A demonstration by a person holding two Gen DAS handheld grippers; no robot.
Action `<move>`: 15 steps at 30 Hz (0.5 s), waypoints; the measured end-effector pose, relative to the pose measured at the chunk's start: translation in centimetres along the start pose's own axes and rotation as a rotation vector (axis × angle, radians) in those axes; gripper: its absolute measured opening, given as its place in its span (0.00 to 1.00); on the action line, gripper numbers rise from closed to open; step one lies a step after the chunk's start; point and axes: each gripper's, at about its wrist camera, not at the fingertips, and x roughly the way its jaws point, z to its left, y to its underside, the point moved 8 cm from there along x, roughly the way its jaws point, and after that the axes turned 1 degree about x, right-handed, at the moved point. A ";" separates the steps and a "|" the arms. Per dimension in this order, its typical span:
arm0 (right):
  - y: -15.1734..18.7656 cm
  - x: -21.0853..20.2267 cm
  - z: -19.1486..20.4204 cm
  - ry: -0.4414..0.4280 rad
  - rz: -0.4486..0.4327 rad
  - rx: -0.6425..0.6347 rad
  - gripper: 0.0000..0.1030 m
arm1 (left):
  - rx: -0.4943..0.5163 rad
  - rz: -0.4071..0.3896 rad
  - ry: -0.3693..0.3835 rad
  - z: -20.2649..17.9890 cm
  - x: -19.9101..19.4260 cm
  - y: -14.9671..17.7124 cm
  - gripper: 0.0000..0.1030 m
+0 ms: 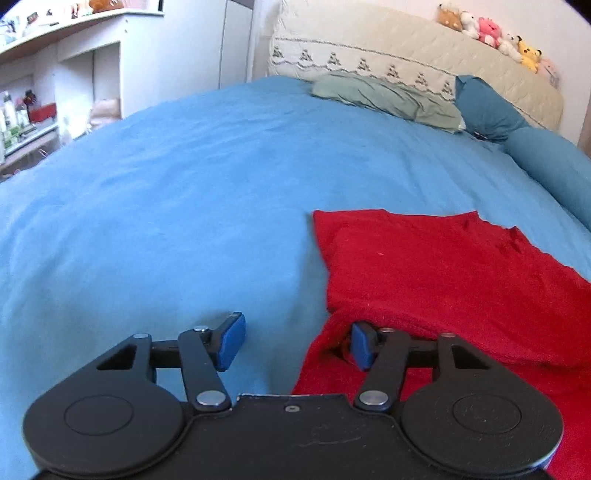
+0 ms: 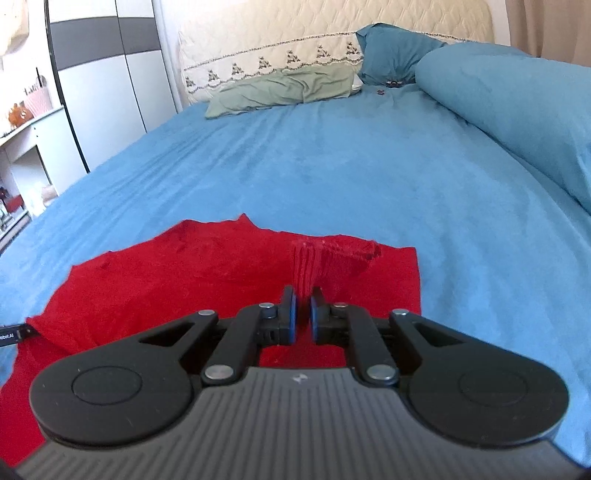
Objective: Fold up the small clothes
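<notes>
Two claws show, one per view, and no hand of yours appears in either. From the left wrist, your left gripper (image 1: 297, 341) tilts down toward the blue bedspread (image 1: 166, 206), its jaws standing fairly wide apart with nothing pinched. Its left pad hangs over bare blue cloth, while the right pad (image 1: 361, 345) sits at a raised fold along the near left edge of the red garment (image 1: 443, 280); whether that pad touches the fold you cannot tell. The garment spreads ahead and to the right of this claw, running out of the picture at the right and bottom, so its full outline is cut off. Far beyond the claw lie a green pillow (image 1: 388, 98), a teal pillow (image 1: 484, 107) and a row of soft toys (image 1: 491, 35) on the headboard. From the right wrist, your right gripper (image 2: 302, 314) also points downward, its jaws drawn narrow and pinching a ribbed, bunched-up strip of the red garment (image 2: 184, 273) that stands up just ahead of the pads. Most of the cloth lies flat to the left of this claw, its long axis running left to right across the view, with a pointed corner aimed away toward the pillows. The near part is hidden under the claw's body. At the left edge a dark tip, probably the other claw, is mostly cut off.
</notes>
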 end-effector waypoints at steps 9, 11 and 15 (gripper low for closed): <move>3.9 -0.6 -3.0 0.097 0.070 0.014 0.58 | -0.069 0.011 -0.077 1.7 -2.9 1.9 0.61; 4.2 -1.6 -3.3 0.116 0.056 -0.012 0.72 | -0.048 -0.032 -0.051 1.3 -4.6 1.6 0.60; 3.1 -3.8 -1.4 0.089 -0.070 -0.078 1.00 | 0.068 -0.105 0.077 -2.4 -6.6 -0.3 0.86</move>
